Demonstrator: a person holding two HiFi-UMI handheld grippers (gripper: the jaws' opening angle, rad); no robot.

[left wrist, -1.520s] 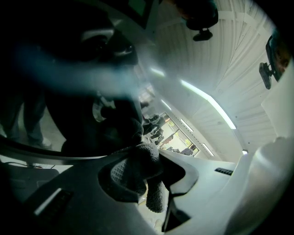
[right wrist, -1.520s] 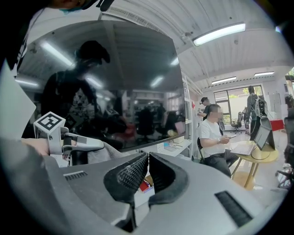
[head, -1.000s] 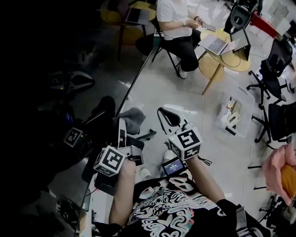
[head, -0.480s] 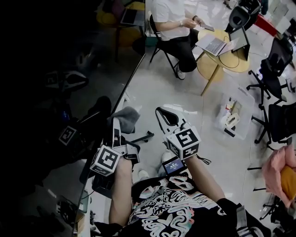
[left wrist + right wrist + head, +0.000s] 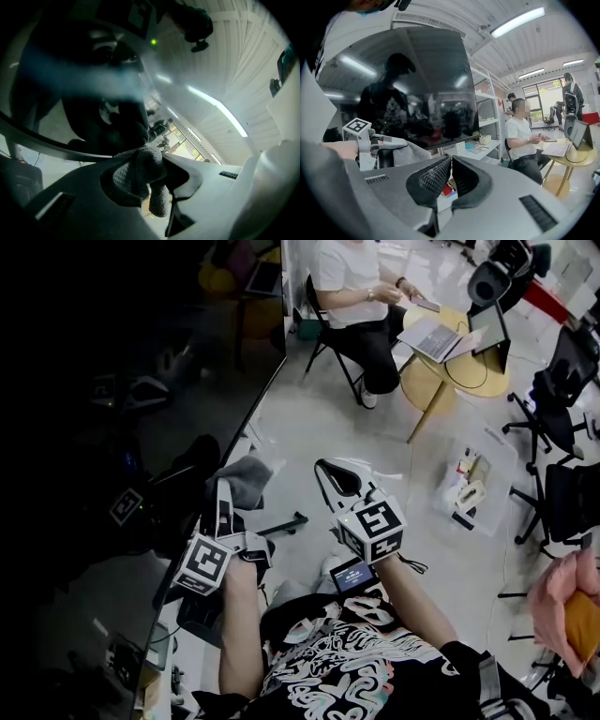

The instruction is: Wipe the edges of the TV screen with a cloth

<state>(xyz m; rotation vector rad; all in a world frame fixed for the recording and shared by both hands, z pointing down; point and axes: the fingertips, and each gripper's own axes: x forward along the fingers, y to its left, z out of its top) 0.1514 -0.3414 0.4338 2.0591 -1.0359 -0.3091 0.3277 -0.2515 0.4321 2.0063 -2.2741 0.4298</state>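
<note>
The TV screen [image 5: 141, 427] is the big dark glossy panel on the left of the head view; its lower edge runs diagonally down-left. My left gripper [image 5: 223, 498] is shut on a grey cloth [image 5: 246, 476] and holds it against that edge. In the left gripper view the cloth [image 5: 140, 171] is bunched between the jaws, with the screen [image 5: 93, 70] close above. My right gripper [image 5: 332, 474] hangs to the right of the cloth, apart from the TV, shut and empty. The right gripper view shows its jaws [image 5: 450, 174] closed, the screen [image 5: 403, 84] beyond, and the left gripper [image 5: 377, 143] with the cloth [image 5: 410, 154].
A person [image 5: 352, 287] sits on a chair near the TV's far end, beside a round yellow table [image 5: 455, 357] with laptops. Office chairs [image 5: 553, 390] stand at the right, and a clear plastic box [image 5: 473, 474] lies on the floor. A white shelf [image 5: 487, 140] runs under the TV.
My left gripper with the cloth has slid down and left along the TV's edge. The right gripper has stayed almost where it was.
</note>
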